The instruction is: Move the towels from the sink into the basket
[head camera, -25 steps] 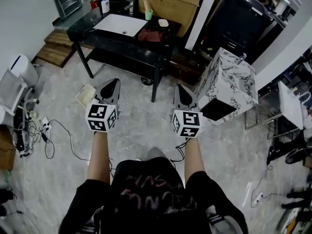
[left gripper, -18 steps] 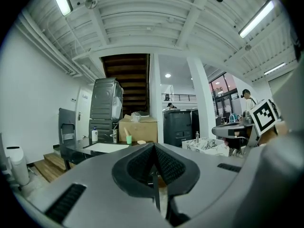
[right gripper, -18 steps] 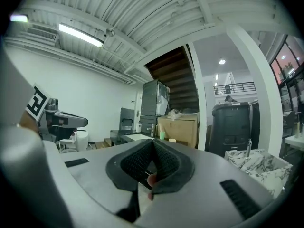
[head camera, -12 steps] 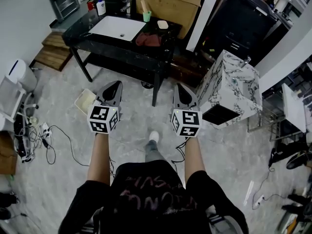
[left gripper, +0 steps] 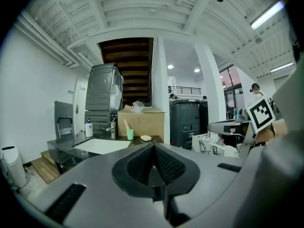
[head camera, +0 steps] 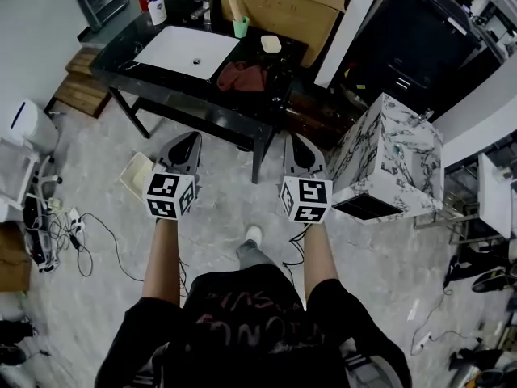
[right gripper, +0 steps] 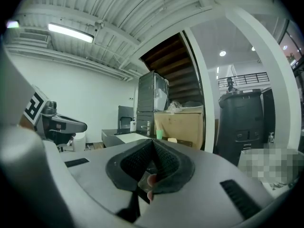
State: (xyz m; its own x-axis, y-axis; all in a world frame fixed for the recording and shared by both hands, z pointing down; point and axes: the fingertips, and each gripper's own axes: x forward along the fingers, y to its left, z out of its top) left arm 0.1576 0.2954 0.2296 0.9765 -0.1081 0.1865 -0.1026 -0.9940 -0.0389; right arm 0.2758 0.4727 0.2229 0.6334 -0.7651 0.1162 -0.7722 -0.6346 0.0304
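1. Dark red crumpled cloth towel [head camera: 242,75]: a bunched, folded heap, darker in its creases. It lies on the glossy black table [head camera: 174,95], just beside the white rectangular sink basin [head camera: 186,52] and not inside it. In the head view it sits at the basin's right edge.
2. Left gripper [head camera: 187,140] [left gripper: 153,148]: ribbed dark pads pressed together, nothing between them. It is held in the air over the pale marbled floor [head camera: 218,225], short of the table and well apart from the towel.
3. Right gripper [head camera: 292,142] [right gripper: 153,144]: jaws likewise pressed together and empty. The tip of the person's own finger shows behind the pads.
4. Count on the table: one towel, one basin, one green plastic cup [head camera: 241,27], one white pump bottle [head camera: 157,9] and one small cream oval object [head camera: 271,44], whose kind I cannot tell.
5. Count around the table: one large brown cardboard box [head camera: 283,2] behind it and one white black-veined marble-patterned cabinet [head camera: 388,164] to the right.
6. One pale shallow rectangular container [head camera: 137,175] sits on the floor near a table leg. Whether it is the basket cannot be told.
7. Grippers: two, each carrying one marker cube – left cube [head camera: 170,195], right cube [head camera: 305,199].
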